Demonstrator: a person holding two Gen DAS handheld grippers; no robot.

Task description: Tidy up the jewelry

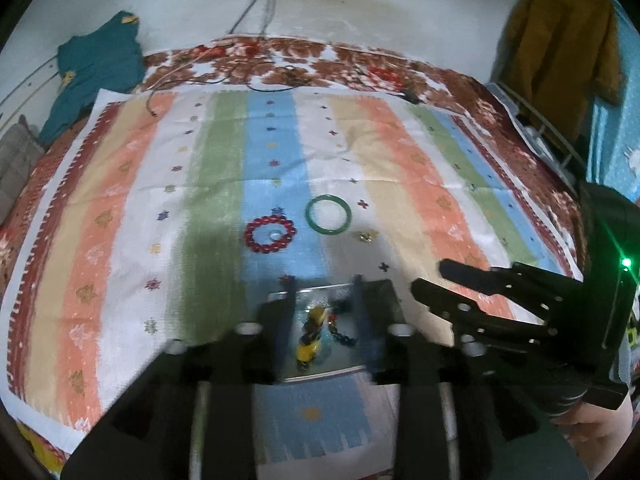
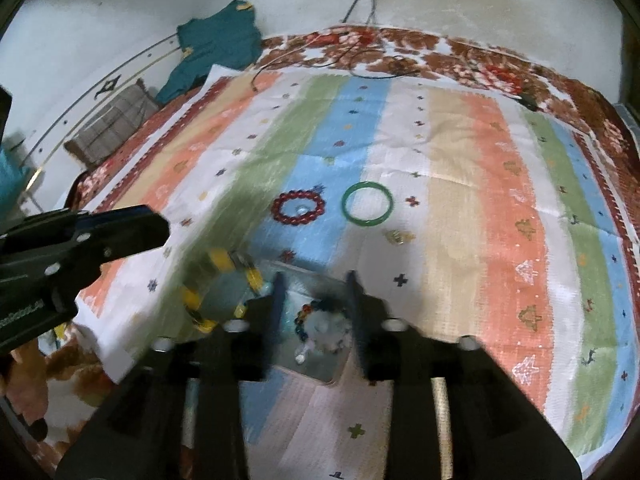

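Note:
A red bead bracelet [image 1: 269, 231] and a green bangle [image 1: 328, 214] lie side by side on the striped cloth [image 1: 120, 200]; they also show in the right wrist view, bracelet [image 2: 298, 208] and bangle [image 2: 367, 203]. A small gold piece [image 1: 367, 235] lies near the bangle. A clear tray [image 1: 320, 292] holds bead jewelry. My left gripper [image 1: 324, 292] is open over the tray, with a yellow-and-black bead bracelet [image 1: 311, 336] between the jaws, blurred. My right gripper [image 2: 314, 286] is open above a multicolour bead bracelet [image 2: 320, 320] in the tray [image 2: 332, 372].
The cloth covers a bed with a red floral sheet [image 1: 360, 64]. Cables [image 1: 256, 80] lie at the far edge. A teal garment [image 1: 96, 68] lies at the back left. A mustard garment [image 1: 560, 40] hangs at the right.

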